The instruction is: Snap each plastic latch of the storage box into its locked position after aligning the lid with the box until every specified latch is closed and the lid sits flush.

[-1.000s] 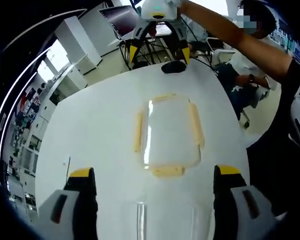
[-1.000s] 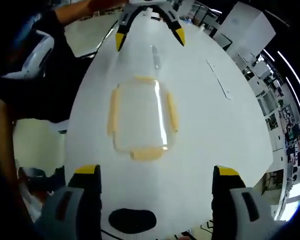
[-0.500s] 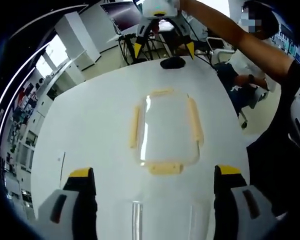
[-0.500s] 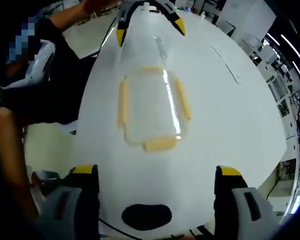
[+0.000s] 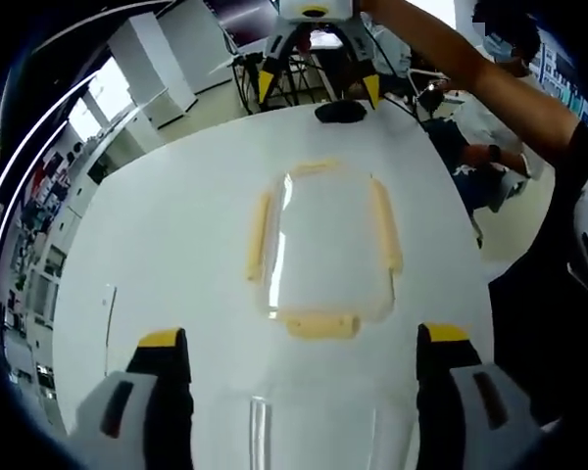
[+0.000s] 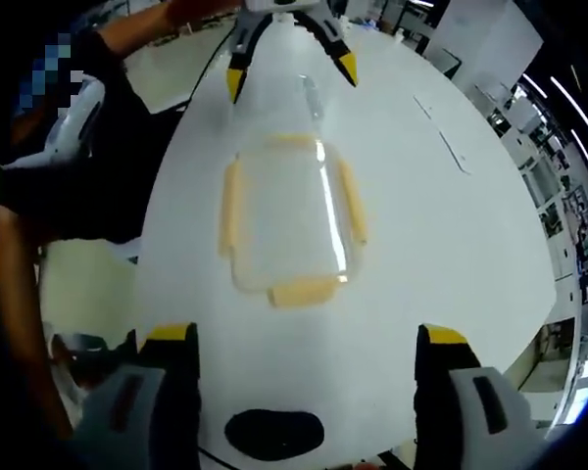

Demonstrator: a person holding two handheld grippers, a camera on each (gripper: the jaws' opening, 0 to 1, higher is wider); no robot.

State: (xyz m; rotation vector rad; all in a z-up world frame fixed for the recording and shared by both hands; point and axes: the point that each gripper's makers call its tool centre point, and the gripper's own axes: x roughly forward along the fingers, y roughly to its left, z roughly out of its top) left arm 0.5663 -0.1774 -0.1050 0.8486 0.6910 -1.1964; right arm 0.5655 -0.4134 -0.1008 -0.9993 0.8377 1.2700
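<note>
The box (image 5: 321, 250) lies on the worktop (image 5: 176, 245), near its middle, with one latch (image 5: 321, 325) on each of its four sides. The left claw (image 5: 304, 348) is at the near edge in the left gripper view, the box just beyond it. The right claw (image 5: 316, 86) faces it from the far edge, with a pad (image 5: 339, 112) on the worktop just below it. A strip (image 6: 443, 147) lies on the worktop, well apart from the box.
</note>
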